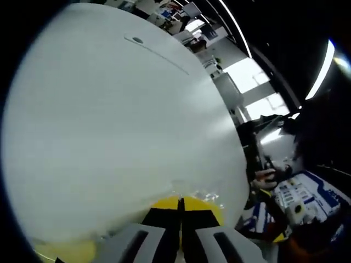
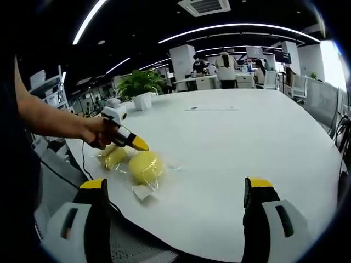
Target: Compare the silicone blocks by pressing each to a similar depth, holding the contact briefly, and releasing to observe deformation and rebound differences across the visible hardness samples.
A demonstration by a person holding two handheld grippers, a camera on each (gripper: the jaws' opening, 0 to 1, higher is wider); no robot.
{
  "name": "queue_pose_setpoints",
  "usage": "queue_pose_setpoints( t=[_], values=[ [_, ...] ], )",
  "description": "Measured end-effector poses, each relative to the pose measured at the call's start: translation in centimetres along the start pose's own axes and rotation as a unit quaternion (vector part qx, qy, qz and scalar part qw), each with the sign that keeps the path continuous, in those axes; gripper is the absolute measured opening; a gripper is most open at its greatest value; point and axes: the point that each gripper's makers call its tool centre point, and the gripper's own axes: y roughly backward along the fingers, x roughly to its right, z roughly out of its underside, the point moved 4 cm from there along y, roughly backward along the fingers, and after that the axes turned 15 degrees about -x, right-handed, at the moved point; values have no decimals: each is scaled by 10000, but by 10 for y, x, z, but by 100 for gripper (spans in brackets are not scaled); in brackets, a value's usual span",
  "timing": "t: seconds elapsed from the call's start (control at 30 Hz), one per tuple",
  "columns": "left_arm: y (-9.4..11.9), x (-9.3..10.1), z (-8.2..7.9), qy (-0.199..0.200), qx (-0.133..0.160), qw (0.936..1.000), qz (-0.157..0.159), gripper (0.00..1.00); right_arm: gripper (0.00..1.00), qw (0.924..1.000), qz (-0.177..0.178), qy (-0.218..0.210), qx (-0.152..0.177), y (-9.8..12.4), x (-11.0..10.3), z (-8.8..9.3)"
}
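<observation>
Left gripper view: left gripper (image 1: 180, 211), jaws pressed together, yellow tips on a yellow block (image 1: 186, 206) at the white table (image 1: 109, 120) edge.

Right gripper view: right gripper (image 2: 178, 192), jaws spread wide, above table; left gripper touching wrapped blocks (image 2: 143, 166).

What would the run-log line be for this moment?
left gripper: shut, tips at yellow silicone block in clear wrap | right gripper: open, empty, back from blocks | second yellow block: beside | white table

Two yellow silicone blocks (image 2: 145, 166), one potted plant (image 2: 140, 87).
</observation>
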Motion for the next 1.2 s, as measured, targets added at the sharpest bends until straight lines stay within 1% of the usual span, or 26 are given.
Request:
queue_pose_setpoints(
  t=[0.07, 0.13, 0.2, 0.27, 0.37, 0.5, 0.53, 0.6, 0.67, 0.8, 0.87, 0.9, 1.03, 1.13, 1.2],
  values=[
    [2, 4, -1, -2, 47, 10000, 81, 0, 96, 10000, 4, 15, 24, 1, 0, -2],
    [4, 13, -4, -49, 154, 9996, 231, 0, 96, 10000, 7, 14, 25, 2, 0, -2],
    [7, 25, -8, -201, 269, 9988, 363, 0, 96, 10000, 2, 20, 15, 1, 0, -1],
    [10, 33, -13, -368, 312, 9983, 342, 0, 96, 10000, 2, 25, 13, 2, -1, -1],
    [16, 48, -18, -556, 386, 9966, 479, 0, 96, 10000, -13, 28, 11, 0, -2, -1],
    [22, 61, -23, -815, 496, 9943, 471, 0, 96, 10000, -16, 33, 36, 1, -2, -2],
    [26, 66, -25, -919, 563, 9933, 417, 0, 96, 10000, -12, 27, 44, 1, -1, -3],
    [31, 75, -29, -1121, 660, 9907, 405, 0, 96, 10000, 2, 33, 64, 2, 0, -5],
    [36, 83, -32, -1242, 722, 9888, 416, 0, 96, 10000, 7, 28, 71, 2, 1, -6],
    [42, 93, -35, -1461, 769, 9854, 407, 0, 96, 10000, 20, 13, 88, 2, 2, -7],
    [44, 95, -37, -1639, 801, 9826, 345, 0, 96, 9999, 31, 2, 99, 2, 3, -7],
    [45, 96, -37, -1782, 819, 9802, 267, 0, 96, 9999, 27, -13, 107, 2, 3, -7],
    [50, 103, -37, -2040, 848, 9751, 211, 0, 96, 9999, 22, -31, 130, 2, 3, -8],
    [58, 112, -41, -2287, 952, 9686, 193, 0, 96, 9999, 31, -19, 127, 3, 2, -8],
    [62, 119, -43, -2555, 989, 9616, 160, 0, 96, 9999, 32, -18, 127, 2, 2, -9]
  ],
)
